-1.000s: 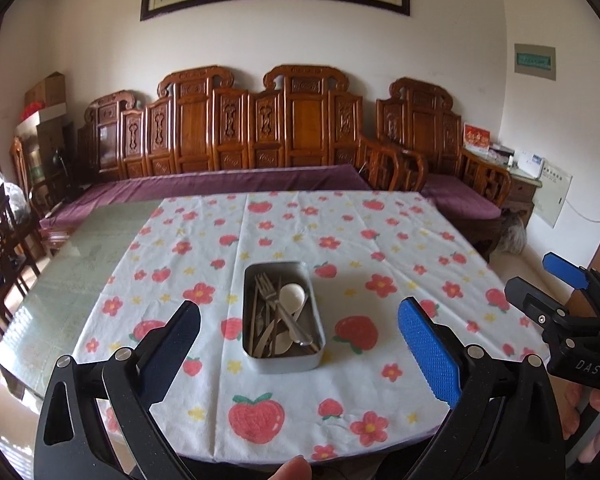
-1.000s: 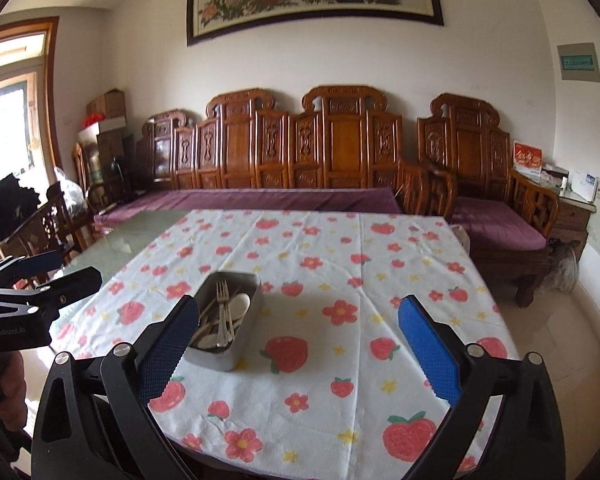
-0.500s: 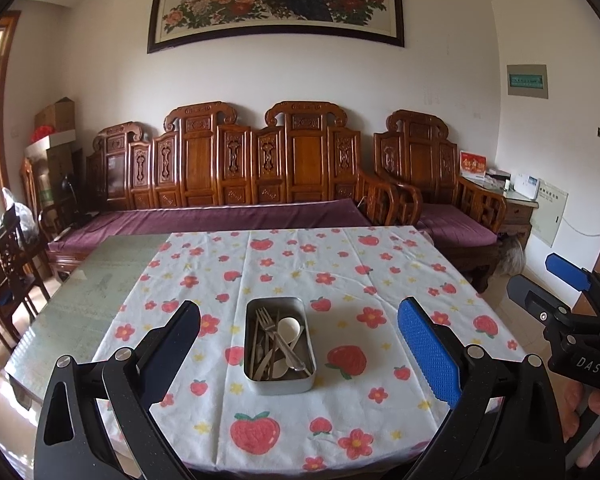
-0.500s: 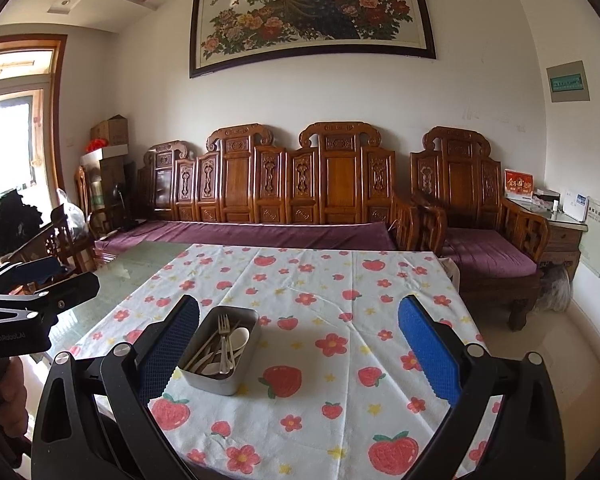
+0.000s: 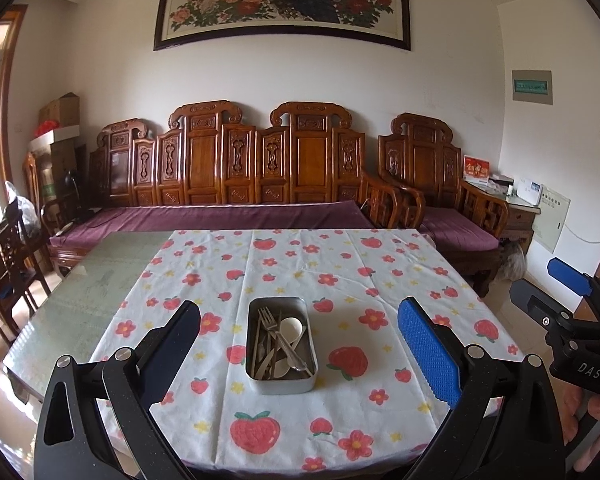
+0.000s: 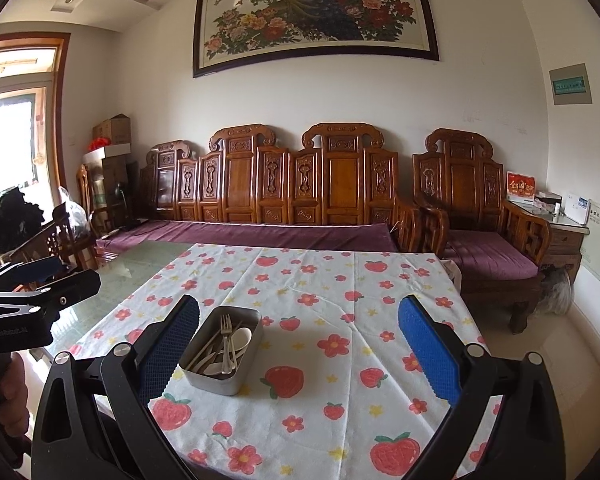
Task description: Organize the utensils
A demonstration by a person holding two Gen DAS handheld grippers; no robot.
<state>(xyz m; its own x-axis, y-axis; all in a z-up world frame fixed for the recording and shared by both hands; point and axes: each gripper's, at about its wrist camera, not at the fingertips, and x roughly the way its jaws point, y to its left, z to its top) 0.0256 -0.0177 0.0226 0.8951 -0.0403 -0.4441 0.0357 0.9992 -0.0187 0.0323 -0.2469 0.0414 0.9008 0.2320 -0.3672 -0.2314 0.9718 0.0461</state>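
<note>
On flowered, strawberry-print tablecloth [image 5: 340,264]: rectangular metal tin [image 5: 281,383] heaped with loose forks, spoons [image 5: 278,340]. Left gripper [image 5: 298,344], right gripper [image 6: 298,346] held back, jaws spread wide, nothing gripped. Fits unsorted start or gathered finish alike; no verdict possible.

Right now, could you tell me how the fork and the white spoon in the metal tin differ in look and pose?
The fork is silver metal with tines pointing to the far end of the metal tin; the white spoon is pale with a round bowl. The fork looks slim and flat; the spoon's bowl is broad and cupped. The fork rests on top of the pile, crossing other utensils; the spoon sits to its right. Both lie inside the tin, untouched.
</note>
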